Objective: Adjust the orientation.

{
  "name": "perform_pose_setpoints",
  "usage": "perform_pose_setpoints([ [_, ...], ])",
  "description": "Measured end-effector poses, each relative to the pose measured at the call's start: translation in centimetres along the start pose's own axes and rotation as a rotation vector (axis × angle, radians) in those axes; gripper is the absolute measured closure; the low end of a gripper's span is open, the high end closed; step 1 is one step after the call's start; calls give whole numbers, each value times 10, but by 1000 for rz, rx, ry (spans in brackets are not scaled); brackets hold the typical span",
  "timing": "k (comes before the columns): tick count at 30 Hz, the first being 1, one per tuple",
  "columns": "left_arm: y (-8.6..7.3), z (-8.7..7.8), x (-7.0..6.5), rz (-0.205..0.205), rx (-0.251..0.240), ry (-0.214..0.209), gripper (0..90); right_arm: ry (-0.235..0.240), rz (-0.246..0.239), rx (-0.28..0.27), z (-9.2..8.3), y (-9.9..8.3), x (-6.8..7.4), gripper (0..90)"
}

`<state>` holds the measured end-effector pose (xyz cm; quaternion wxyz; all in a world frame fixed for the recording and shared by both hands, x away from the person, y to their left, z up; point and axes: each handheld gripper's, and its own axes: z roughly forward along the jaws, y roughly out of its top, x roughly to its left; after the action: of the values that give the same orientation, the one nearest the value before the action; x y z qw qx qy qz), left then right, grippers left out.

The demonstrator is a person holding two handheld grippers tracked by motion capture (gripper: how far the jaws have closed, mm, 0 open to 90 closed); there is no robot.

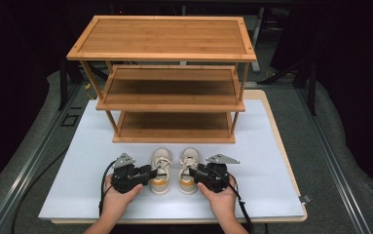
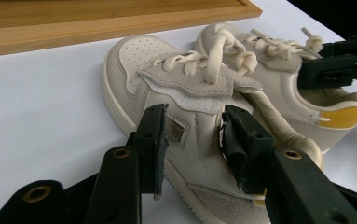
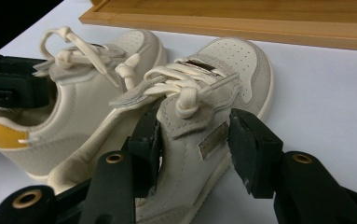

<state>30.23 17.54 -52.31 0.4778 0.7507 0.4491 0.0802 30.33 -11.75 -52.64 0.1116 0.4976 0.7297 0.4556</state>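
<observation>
**Inspector A:** What was found at the left gripper (image 1: 147,174)?

**Inspector B:** Its jaws straddled the left shoe (image 1: 160,170) at mid-length, one on the outer side, one at the inner side by the tongue. In the left gripper view the inner jaw lay against the shoe (image 2: 199,135); the outer jaw stood close to the side panel, and contact there could not be confirmed. I recorded it as open around the shoe, not clamped.

**Inspector A:** And the right gripper (image 1: 195,173)?

**Inspector B:** Same arrangement on the right shoe (image 1: 188,169). The right gripper view showed the shoe (image 3: 199,140) between the jaws, the inner jaw against it and a clear gap before the outer jaw. Open, with nothing gripped.

**Inspector A:** Position of the shoes?

**Inspector B:** Side by side on the counter (image 1: 86,165), soles down, directly between the two grippers, toes pointing away from the hands. The rack (image 1: 169,78) stood beyond the toes, just ahead of both grippers, with the shoes apart from its lowest shelf.

**Inspector A:** The hands?

**Inspector B:** Each held its gripper from behind, level with the shoes' heels.
</observation>
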Motion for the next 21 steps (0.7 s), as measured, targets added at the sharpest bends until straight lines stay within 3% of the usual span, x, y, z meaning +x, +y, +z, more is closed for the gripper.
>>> perform_pose_setpoints([
  [3,0,5,-3,-24,-2,-30,598,0,-18,3,3,1,2,548],
  [8,3,12,-9,-6,3,-30,600,5,-21,-1,4,1,2,549],
  [12,4,13,-12,6,12,-21,608,10,-17,-6,4,0,3,550],
  [21,3,13,-14,18,4,-3,611,-31,-10,-33,3,-5,9,544],
])
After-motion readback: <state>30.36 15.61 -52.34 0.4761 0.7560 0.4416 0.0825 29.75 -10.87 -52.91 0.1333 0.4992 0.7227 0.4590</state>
